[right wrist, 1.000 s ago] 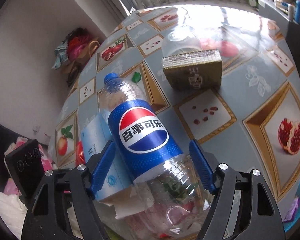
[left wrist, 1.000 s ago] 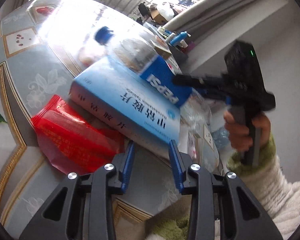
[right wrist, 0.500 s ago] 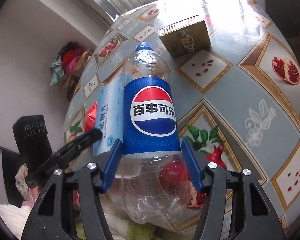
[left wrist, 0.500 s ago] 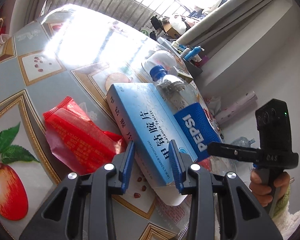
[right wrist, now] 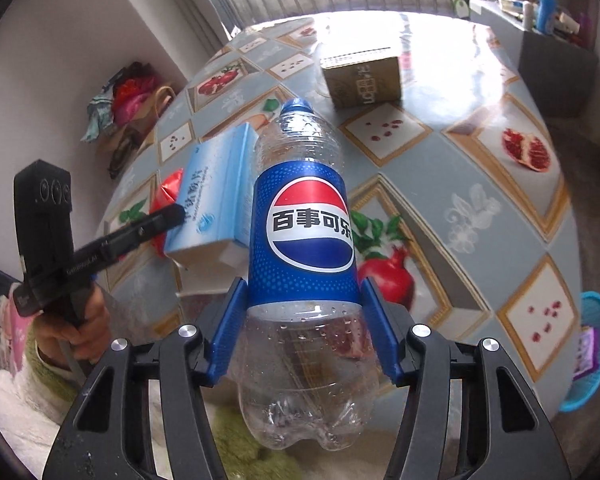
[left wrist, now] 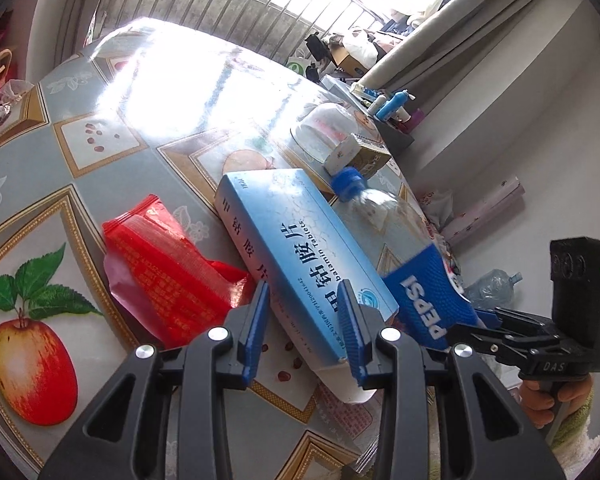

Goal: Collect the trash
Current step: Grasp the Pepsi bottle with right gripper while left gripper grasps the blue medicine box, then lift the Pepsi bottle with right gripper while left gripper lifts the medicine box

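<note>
Since the earlier frame, the right gripper (right wrist: 304, 332) has narrowed, clamping the Pepsi bottle (right wrist: 302, 216); the left gripper (left wrist: 302, 330) is clamping the blue box (left wrist: 300, 248); the red wrapper (left wrist: 168, 268) is lying uncollected.

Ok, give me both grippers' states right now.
Left gripper: shut on the blue medicine box.
Right gripper: shut on the empty Pepsi bottle.

Both grippers (left wrist: 304, 330) (right wrist: 304, 334) have black frames, blue ribbed pads, silver screws; the person wears a fluffy white sleeve (right wrist: 16, 412) with green cuff.
</note>
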Tool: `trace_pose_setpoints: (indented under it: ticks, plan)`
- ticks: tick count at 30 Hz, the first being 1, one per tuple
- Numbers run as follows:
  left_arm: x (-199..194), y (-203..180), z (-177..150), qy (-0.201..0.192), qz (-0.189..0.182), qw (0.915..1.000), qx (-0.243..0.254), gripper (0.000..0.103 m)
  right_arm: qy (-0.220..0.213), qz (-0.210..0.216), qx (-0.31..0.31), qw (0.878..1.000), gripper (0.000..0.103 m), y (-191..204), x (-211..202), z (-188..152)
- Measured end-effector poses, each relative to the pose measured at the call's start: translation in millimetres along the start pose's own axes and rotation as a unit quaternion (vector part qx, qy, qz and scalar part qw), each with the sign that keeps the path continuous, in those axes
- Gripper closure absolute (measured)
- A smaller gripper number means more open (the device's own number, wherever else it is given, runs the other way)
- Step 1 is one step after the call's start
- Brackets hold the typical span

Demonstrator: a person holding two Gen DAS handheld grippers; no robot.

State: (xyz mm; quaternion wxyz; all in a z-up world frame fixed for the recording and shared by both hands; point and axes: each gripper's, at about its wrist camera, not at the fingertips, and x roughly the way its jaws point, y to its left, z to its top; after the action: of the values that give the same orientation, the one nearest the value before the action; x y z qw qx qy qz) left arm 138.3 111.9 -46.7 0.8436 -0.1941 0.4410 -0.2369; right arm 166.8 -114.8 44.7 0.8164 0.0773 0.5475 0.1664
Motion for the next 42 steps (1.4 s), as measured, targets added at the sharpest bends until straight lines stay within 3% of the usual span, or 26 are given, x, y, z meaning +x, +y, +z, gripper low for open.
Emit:
trace_pose_setpoints:
  ticks: [3, 5, 10, 12, 19, 30, 35, 39, 42]
  plan:
    - [-3, -2, 0, 0.005, 0.009, 0.9999, 0.002, 0.067, -0.003, -0.013, 0.009, 1.0, 0.049, -7, -11, -12]
    - [-3, -6, 3, 0.011, 0.013, 0.9999, 0.0, 0.054, -0.007, -0.021, 0.021, 1.0, 0.049, -14, -18, -21]
    - [-3, -22, 15, 0.015, 0.035, 0.9991, 0.016, 0.04, -0.025, -0.035, 0.074, 0.996, 0.049, -38, -30, -38]
    - [6, -27, 22, 0.023, 0.061, 0.9978, 0.014, 0.039, -0.036, -0.04, 0.096, 0.994, 0.049, -47, -32, -41]
    - [40, -46, 34, 0.038, 0.099, 0.9937, 0.035, 0.034, -0.07, -0.036, 0.145, 0.986, 0.048, -62, -34, -50]
    - [83, -95, 33, 0.047, 0.137, 0.981, 0.129, 0.029, -0.1, -0.019, 0.19, 0.977, 0.049, -83, -47, -66]
    - [96, -115, 25, 0.058, 0.115, 0.9765, 0.173, 0.029, -0.109, -0.019, 0.203, 0.973, 0.049, -89, -52, -71]
    - [98, -127, 12, 0.076, 0.078, 0.9727, 0.205, 0.029, -0.113, -0.021, 0.211, 0.971, 0.049, -92, -55, -74]
    - [95, -127, 8, 0.117, 0.018, 0.9784, 0.17, 0.028, -0.115, -0.023, 0.218, 0.969, 0.049, -93, -58, -76]
